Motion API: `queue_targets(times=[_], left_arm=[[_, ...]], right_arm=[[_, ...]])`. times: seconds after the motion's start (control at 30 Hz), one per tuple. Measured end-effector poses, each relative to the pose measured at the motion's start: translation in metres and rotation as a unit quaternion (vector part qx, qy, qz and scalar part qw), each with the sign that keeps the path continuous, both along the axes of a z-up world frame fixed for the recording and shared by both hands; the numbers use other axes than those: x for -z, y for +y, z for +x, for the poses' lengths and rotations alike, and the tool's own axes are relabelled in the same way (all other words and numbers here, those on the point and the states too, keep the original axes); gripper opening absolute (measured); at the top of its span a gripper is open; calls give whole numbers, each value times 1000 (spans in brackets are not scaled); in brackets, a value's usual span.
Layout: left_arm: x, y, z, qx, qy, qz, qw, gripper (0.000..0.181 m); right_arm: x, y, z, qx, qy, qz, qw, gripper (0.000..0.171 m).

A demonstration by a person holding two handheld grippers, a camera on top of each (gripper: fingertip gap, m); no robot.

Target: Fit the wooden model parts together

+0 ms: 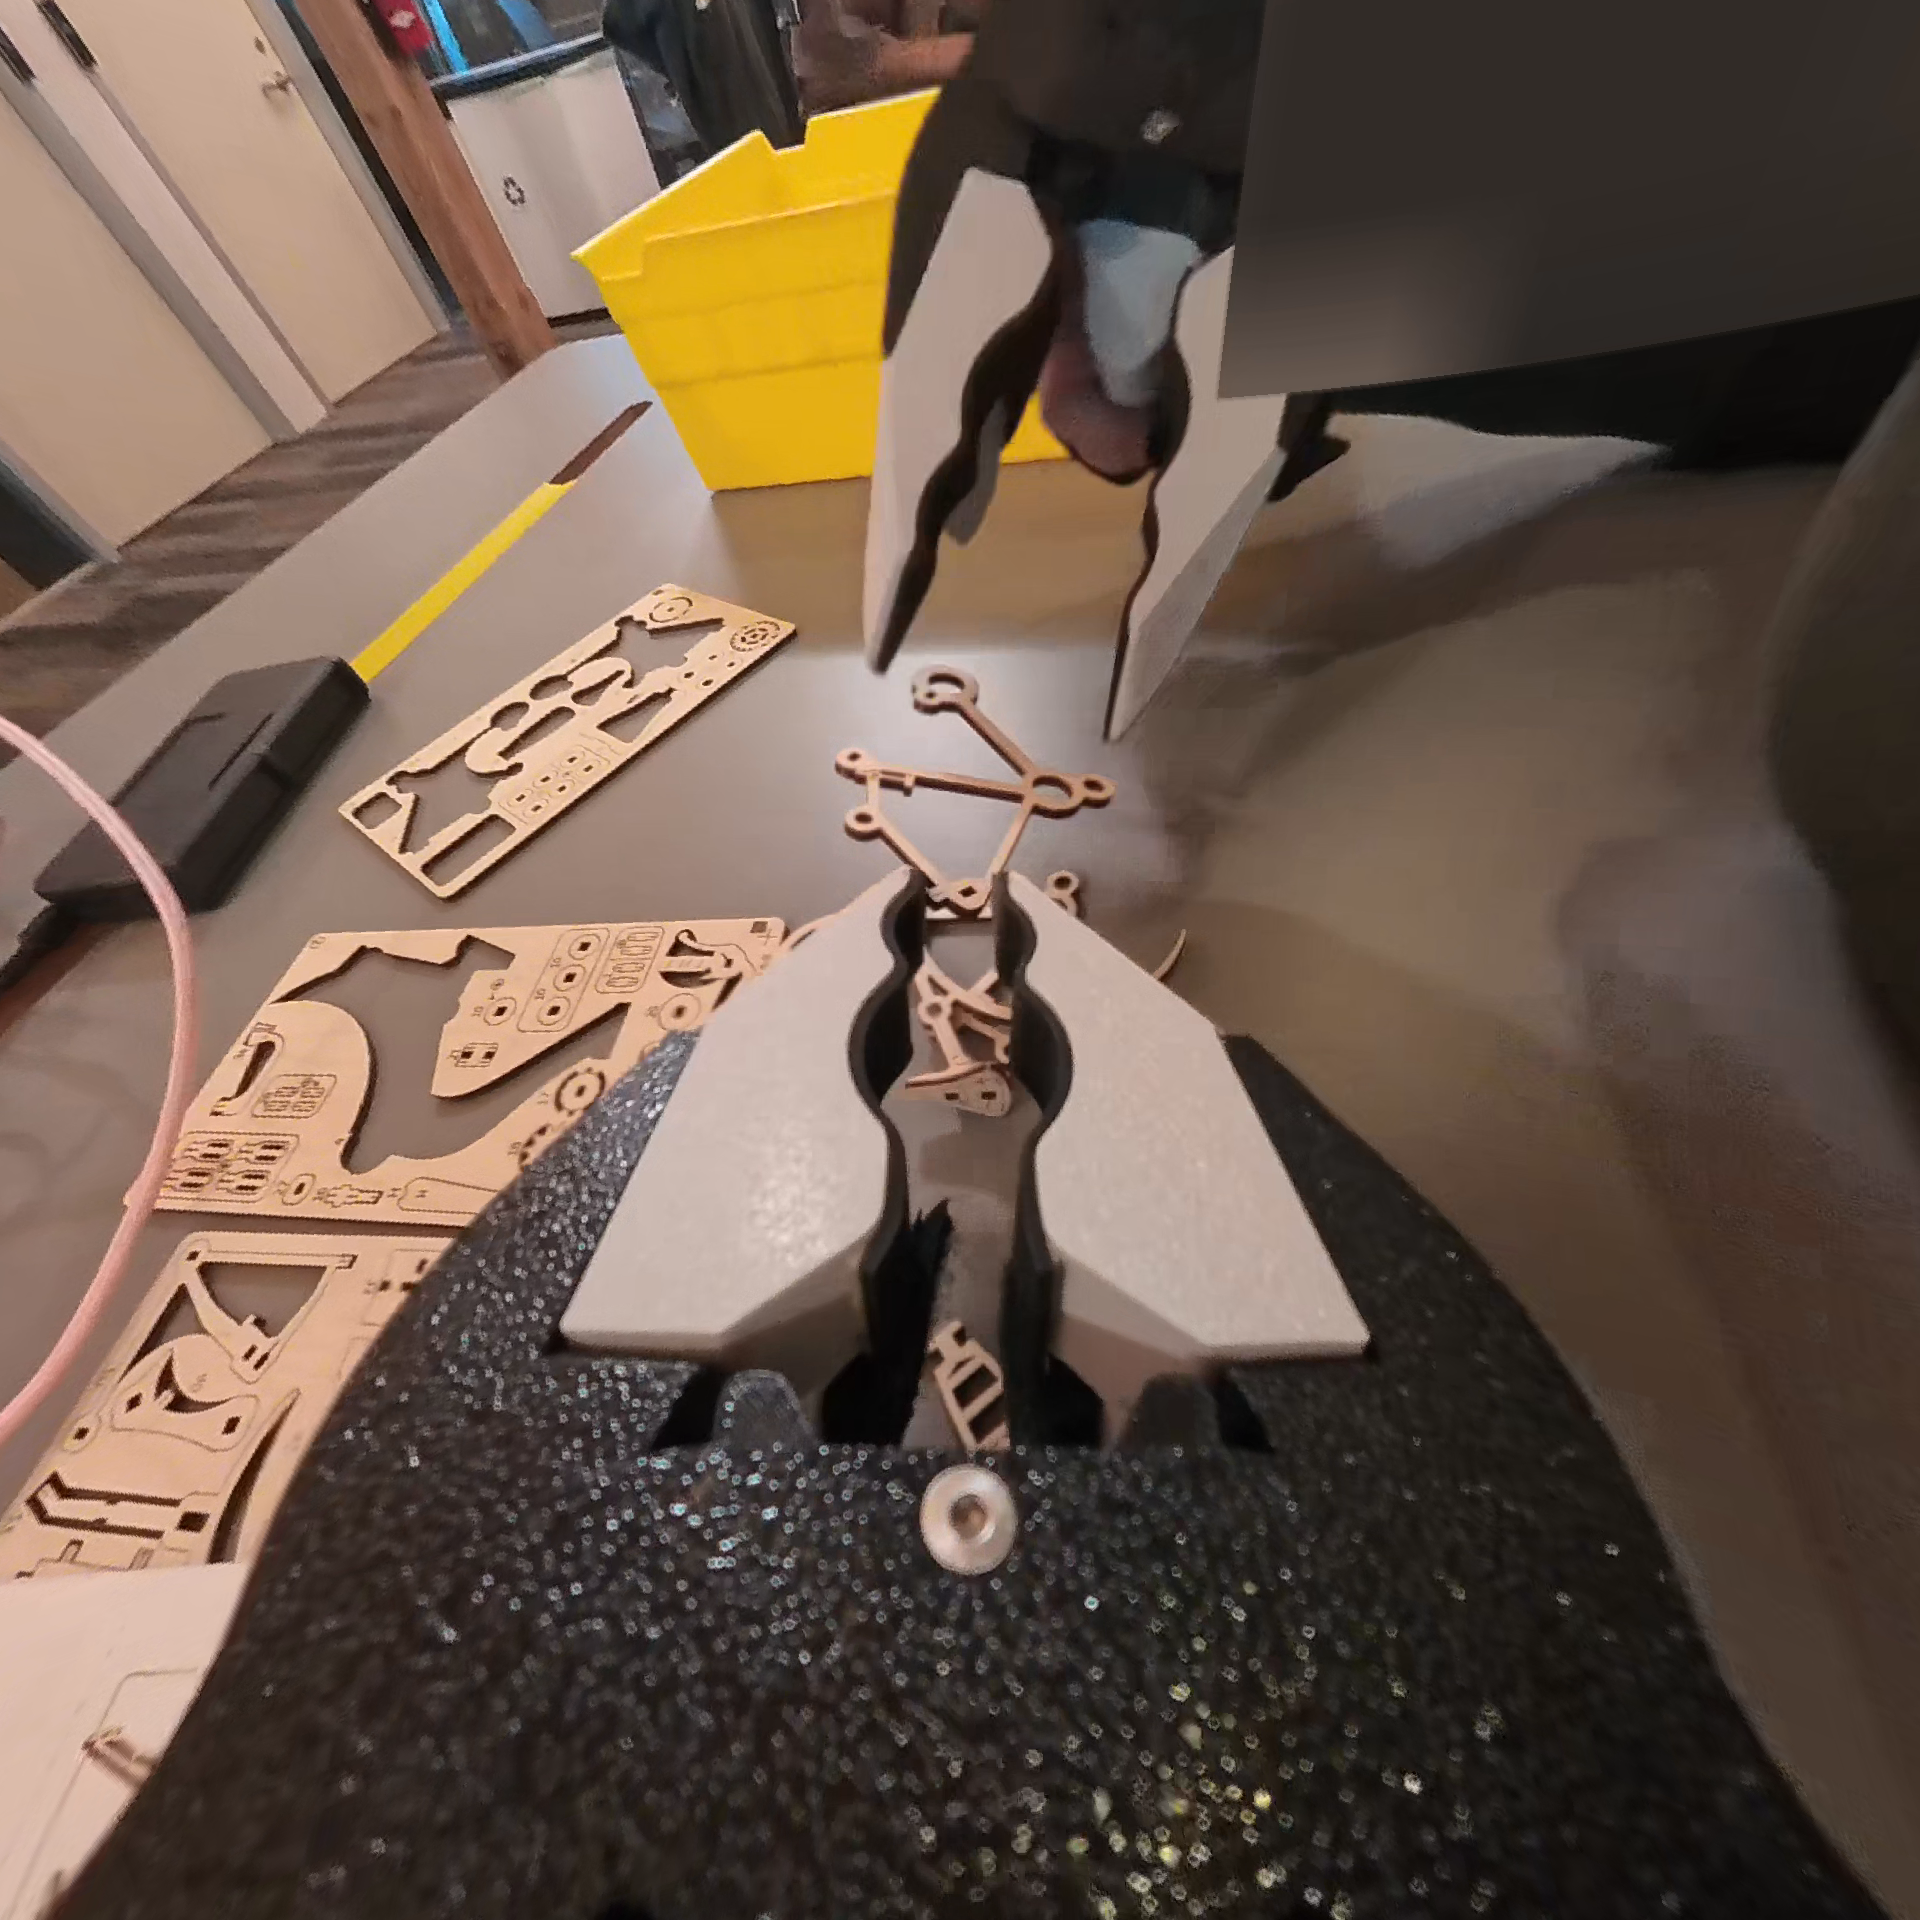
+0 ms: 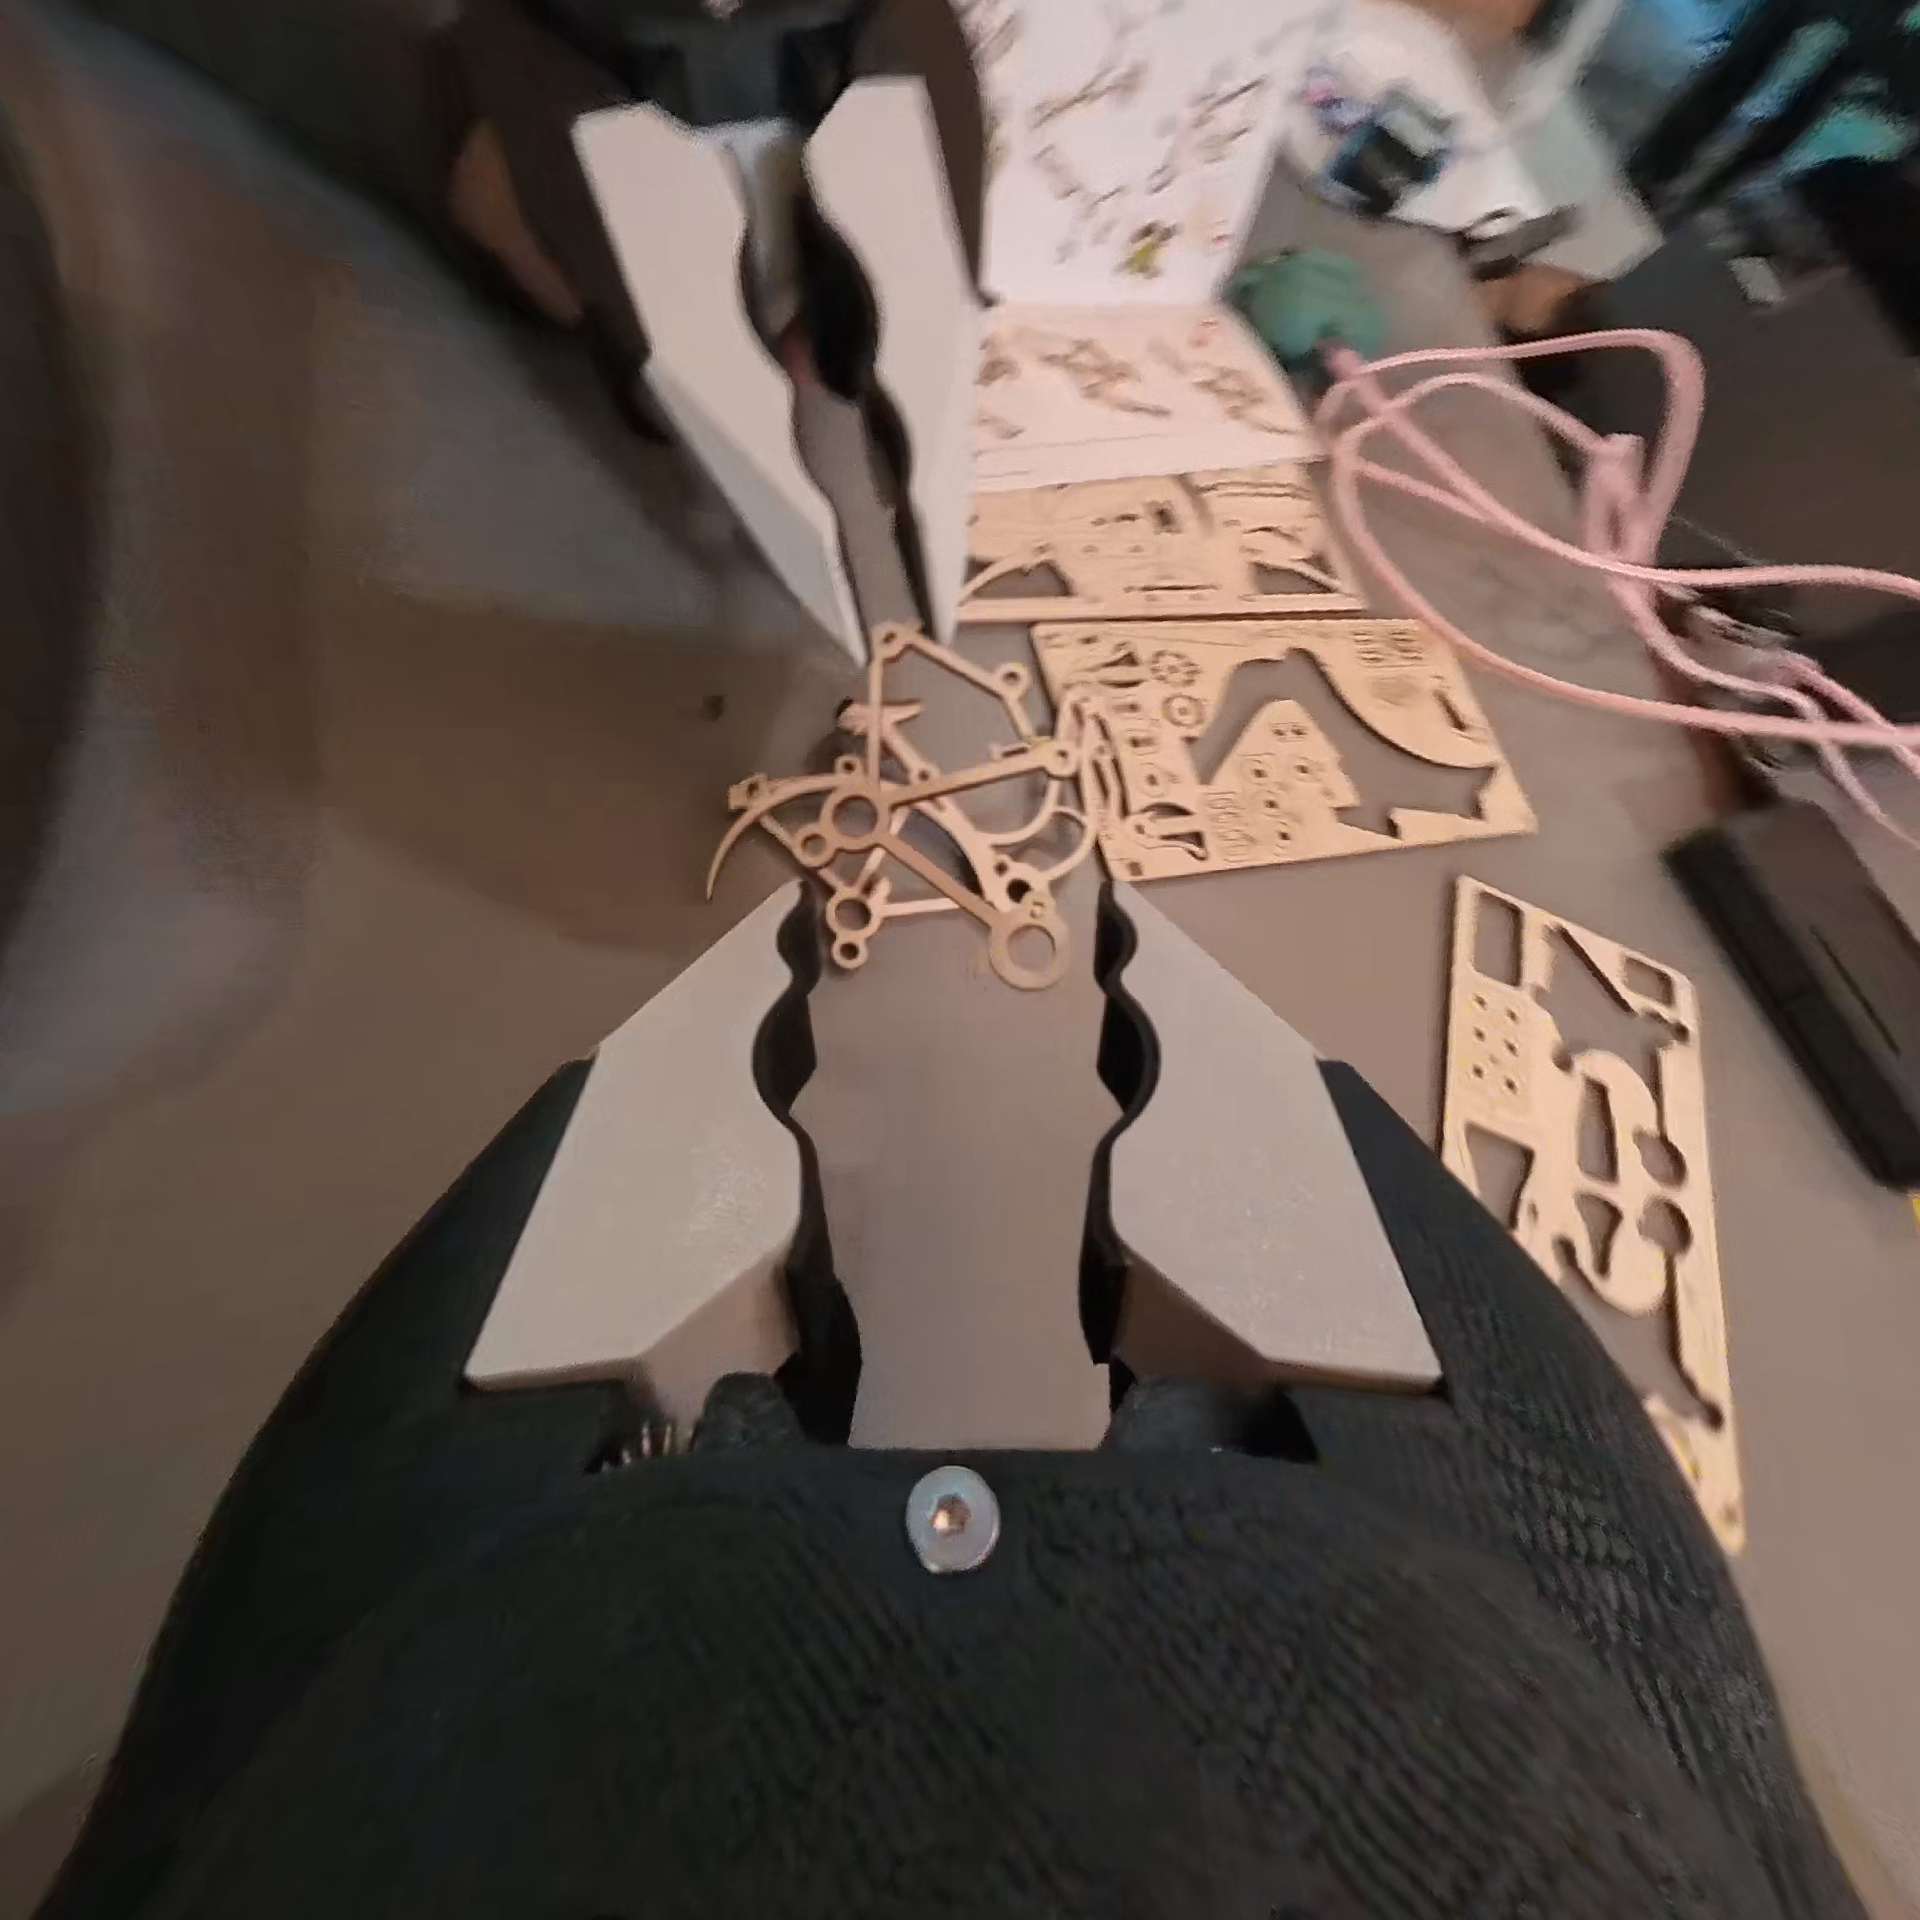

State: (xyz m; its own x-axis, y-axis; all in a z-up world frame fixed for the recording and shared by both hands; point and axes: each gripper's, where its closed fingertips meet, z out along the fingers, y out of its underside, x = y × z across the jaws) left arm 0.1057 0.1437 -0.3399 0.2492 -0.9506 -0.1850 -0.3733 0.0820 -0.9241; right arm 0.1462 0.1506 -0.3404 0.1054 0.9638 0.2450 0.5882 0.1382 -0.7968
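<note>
The left gripper [image 1: 951, 894] pinches a thin pale wooden lattice part [image 1: 961, 790] above the grey table [image 1: 1455, 935]. The right gripper [image 2: 940, 899] hangs spread wide just beside that part.

Pale tan wooden parts [image 1: 977, 800] and cut-out sheets [image 1: 457, 1070] lie on a grey-brown desk [image 1: 1403, 1039]. Far off, a yellow bin [image 1: 758, 343]; left, a pink cable [image 1: 156, 1091] and black case [image 1: 197, 790]. Tongs [image 2: 951, 904] are light grey on speckled black.

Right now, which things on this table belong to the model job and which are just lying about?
Job:
- loose wooden parts
- punched sheets
- instruction sheet
- left gripper, nearly shut around a part
- right gripper, open

Lying about:
- yellow bin
- black case
- pink cable
</note>
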Motion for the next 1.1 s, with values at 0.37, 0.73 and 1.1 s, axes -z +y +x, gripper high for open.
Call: queue_targets(times=[0.37,0.73,1.1], left_arm=[[-25,6,-14,-34,-59,53,996,9],[-20,2,-11,-21,-52,47,997,9],[0,-6,-8,6,-10,16,1000,9]], right_arm=[[-35,21,10,203,361,-342,844,29],[-34,22,1,168,391,-441,791,4],[-9,21,1,151,343,-520,767,0]])
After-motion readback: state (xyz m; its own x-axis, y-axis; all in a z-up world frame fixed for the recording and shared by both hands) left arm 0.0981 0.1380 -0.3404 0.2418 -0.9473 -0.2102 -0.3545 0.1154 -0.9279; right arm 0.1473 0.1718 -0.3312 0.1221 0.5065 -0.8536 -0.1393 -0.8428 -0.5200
